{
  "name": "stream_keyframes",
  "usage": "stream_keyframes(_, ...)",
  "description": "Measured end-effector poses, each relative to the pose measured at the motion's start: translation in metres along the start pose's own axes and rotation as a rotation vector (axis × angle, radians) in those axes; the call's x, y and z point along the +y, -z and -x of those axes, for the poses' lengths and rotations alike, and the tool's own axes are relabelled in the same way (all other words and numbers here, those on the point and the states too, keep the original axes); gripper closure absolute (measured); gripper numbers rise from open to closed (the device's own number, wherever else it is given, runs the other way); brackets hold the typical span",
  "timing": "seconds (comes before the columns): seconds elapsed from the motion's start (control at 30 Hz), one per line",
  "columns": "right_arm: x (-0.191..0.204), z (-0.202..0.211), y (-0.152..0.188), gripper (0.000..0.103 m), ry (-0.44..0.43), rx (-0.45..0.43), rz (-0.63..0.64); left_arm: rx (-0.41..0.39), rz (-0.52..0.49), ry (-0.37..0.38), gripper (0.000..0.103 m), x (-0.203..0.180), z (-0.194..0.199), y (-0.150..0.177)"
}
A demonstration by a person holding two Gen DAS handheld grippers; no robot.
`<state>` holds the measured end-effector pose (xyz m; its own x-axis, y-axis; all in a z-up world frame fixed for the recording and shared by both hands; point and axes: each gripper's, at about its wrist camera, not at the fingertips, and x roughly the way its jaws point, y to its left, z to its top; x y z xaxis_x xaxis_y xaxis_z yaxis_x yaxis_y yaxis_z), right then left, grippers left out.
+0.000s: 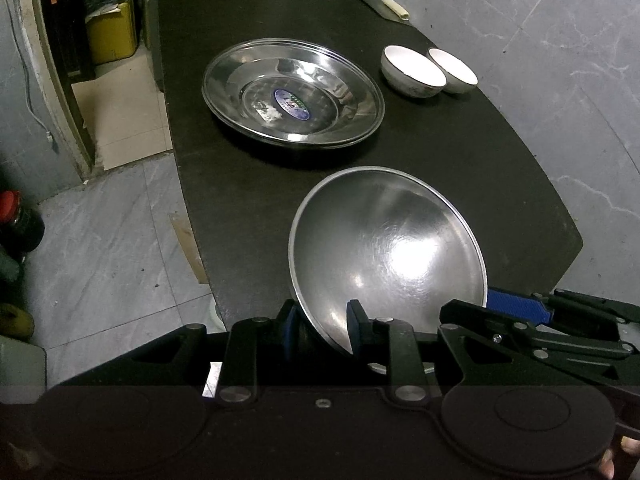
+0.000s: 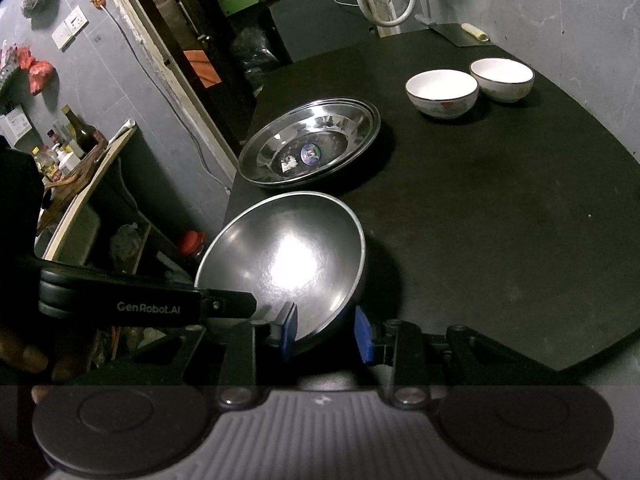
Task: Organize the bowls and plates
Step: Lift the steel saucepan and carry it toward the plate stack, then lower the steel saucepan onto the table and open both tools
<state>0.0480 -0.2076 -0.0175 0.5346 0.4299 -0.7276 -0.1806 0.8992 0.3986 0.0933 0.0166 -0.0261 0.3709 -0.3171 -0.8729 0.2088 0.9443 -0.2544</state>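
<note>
Left wrist view first: a long black table (image 1: 500,184) fills most of what I can see, with grey tiled floor (image 1: 104,232) to one side of it and a grey wall on the other. On the table, toward the far half, sits a wide steel plate (image 1: 292,92) with a blue sticker in its middle; a second rim shows just under its edge, so it looks like more than one plate stacked. Nearer to me is a steel bowl (image 1: 384,248), tilted so its shiny inside faces the camera, its near rim raised off the table. Two white bowls (image 1: 412,66) stand side by side, touching or nearly so, beyond the plate near the table's far right edge.

Left gripper (image 1: 324,328) has its blue pads closed on the near rim of the steel bowl, one pad outside the wall and one inside. Right gripper (image 2: 326,332), seen from its own camera, grips the same steel bowl (image 2: 288,260) at another spot on the rim, again one pad inside and one outside, jaws only a little apart. From that view the left tool's black body comes in from the left, with fingers of a hand (image 2: 24,354) behind it. A capped bottle (image 2: 194,242) stands on the floor beside the table.
</note>
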Motion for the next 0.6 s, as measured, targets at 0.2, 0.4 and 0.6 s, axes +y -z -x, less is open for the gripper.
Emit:
stream_keyframes(0.2, -0.001, -0.001, -0.001, 0.067, -0.005, 0.0, 0.002, -0.004, -0.001, 0.001, 0.067, -0.001, 0.0, 0.0)
stream_keyframes(0.4, 0.001, 0.002, -0.001, 0.063, 0.003, -0.019, 0.02, -0.035, 0.007, -0.01, 0.05, 0.0, 0.006, -0.001)
stream_keyframes(0.6, -0.002, 0.006, -0.004, 0.05, 0.013, -0.046, 0.025, -0.064, 0.017, -0.009, 0.031, 0.004, 0.019, -0.002)
